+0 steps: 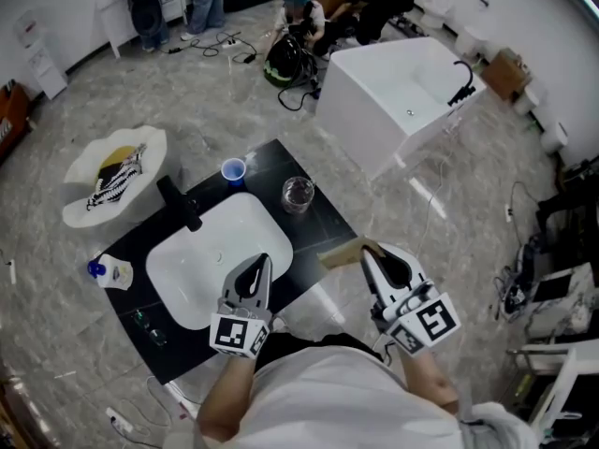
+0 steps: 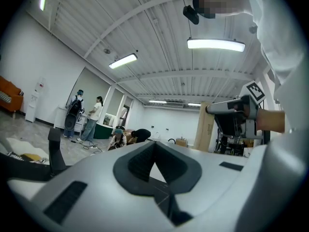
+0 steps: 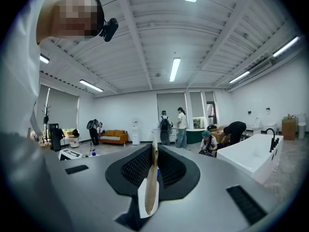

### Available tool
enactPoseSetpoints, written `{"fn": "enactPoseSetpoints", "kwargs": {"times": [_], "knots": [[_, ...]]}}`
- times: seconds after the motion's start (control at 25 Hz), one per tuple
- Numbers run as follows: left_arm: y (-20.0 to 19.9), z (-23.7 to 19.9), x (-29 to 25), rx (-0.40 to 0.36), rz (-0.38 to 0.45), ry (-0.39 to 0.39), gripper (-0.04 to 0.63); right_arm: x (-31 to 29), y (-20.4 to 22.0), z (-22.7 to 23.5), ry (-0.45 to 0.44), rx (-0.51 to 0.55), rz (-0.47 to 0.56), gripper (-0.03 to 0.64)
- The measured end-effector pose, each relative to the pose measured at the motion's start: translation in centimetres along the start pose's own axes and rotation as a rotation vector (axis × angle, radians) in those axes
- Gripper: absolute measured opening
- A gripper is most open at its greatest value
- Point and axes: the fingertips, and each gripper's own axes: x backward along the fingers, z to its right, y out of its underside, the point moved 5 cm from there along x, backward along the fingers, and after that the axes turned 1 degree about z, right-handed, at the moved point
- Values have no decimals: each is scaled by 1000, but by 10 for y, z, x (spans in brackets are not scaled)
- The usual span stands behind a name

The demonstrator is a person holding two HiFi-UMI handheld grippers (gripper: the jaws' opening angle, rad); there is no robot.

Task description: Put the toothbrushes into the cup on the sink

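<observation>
A white sink (image 1: pixel 192 260) is set in a black counter (image 1: pixel 323 218). At the counter's far edge stand a blue cup (image 1: pixel 233 170) and a clear glass cup (image 1: pixel 298 195). My right gripper (image 1: pixel 368 251) hovers off the counter's right corner, shut on a thin tan packet (image 1: pixel 339 253) that sticks out to the left. In the right gripper view the packet (image 3: pixel 150 187) stands edge-on between the pads, tan with a white backing. My left gripper (image 1: pixel 263 260) hangs over the sink's near rim. Its jaws (image 2: pixel 154 144) are shut with nothing between them.
A black tap (image 1: pixel 182 204) rises at the sink's left. A bottle with a blue cap (image 1: pixel 110 271) lies on the counter's left end. A white stool with a striped cloth (image 1: pixel 117 181) stands at the left, a white bathtub (image 1: pixel 402 101) behind. People (image 1: pixel 304 12) crouch at the back.
</observation>
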Motion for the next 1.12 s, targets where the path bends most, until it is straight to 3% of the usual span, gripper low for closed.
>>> {"fn": "enactPoseSetpoints", "kwargs": {"times": [0.64, 1.12], "knots": [[2, -12, 3, 24, -7, -64, 2, -22, -16, 10, -35, 11, 11, 60], [-11, -11, -33, -21, 10, -193, 2, -69, -21, 58, -183, -16, 25, 60]]}}
